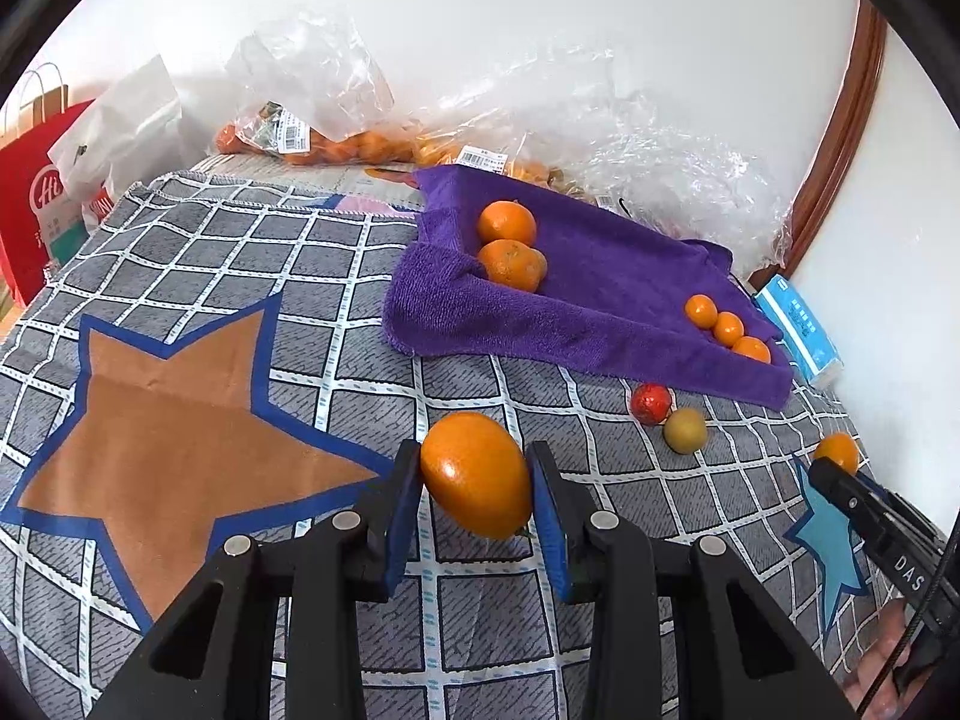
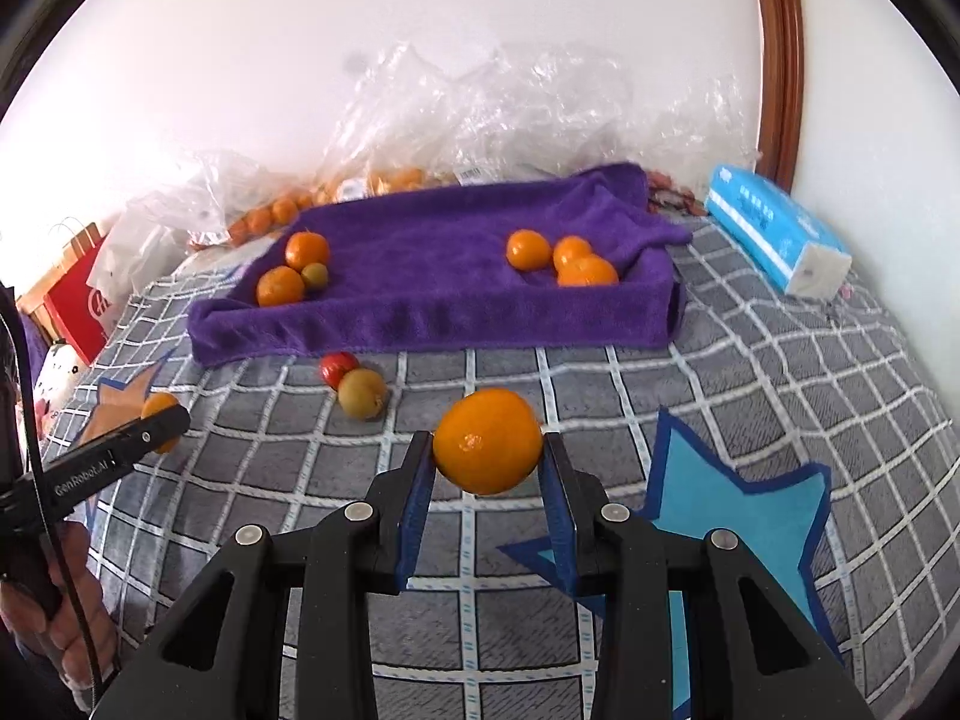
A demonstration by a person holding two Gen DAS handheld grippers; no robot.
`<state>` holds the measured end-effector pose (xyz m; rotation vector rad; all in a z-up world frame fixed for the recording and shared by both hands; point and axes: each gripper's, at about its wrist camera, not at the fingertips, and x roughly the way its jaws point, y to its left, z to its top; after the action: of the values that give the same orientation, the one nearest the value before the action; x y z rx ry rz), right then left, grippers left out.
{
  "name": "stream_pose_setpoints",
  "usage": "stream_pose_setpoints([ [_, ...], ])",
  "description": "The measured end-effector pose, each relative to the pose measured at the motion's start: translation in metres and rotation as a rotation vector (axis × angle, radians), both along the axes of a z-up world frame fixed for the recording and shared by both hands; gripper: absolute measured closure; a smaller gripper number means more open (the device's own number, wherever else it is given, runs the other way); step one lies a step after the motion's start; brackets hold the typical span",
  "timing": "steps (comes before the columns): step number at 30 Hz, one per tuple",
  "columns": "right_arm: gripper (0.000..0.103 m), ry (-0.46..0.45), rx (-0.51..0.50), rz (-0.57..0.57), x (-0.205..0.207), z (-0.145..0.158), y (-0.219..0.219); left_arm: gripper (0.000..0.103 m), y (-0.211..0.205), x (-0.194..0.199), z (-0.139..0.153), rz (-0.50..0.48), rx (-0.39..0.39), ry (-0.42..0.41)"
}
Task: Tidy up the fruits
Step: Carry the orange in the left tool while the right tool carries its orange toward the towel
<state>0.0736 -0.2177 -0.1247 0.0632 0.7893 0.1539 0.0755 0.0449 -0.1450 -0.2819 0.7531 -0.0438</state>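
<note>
Orange fruit (image 1: 477, 474) gripped off quilt (image 1: 180, 276); purple tray (image 1: 600, 276) ahead.

Fuzzy purple towel (image 2: 432, 276), glossy oval orange (image 1: 477, 474), crinkled clear plastic bags (image 2: 540, 102)

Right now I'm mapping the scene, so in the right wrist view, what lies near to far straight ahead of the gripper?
right gripper shut on an orange → checked blanket → front wall of the purple towel tray → three oranges inside it → clear plastic bags → white wall
</note>
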Motion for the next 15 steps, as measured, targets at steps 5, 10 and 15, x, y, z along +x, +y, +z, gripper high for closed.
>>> stream_pose_setpoints([
  [5,0.068,-0.007,0.020,0.009,0.006,0.011,0.001,0.070,0.000,-0.001,0.012,-0.008,0.024,0.028],
  [10,0.068,-0.029,-0.002,0.005,0.018,0.023,0.003,0.070,0.003,0.009,0.035,-0.013,-0.003,0.003],
  [15,0.068,-0.041,-0.008,-0.021,0.037,0.026,-0.001,0.070,0.001,0.033,0.050,-0.006,-0.003,-0.008],
])
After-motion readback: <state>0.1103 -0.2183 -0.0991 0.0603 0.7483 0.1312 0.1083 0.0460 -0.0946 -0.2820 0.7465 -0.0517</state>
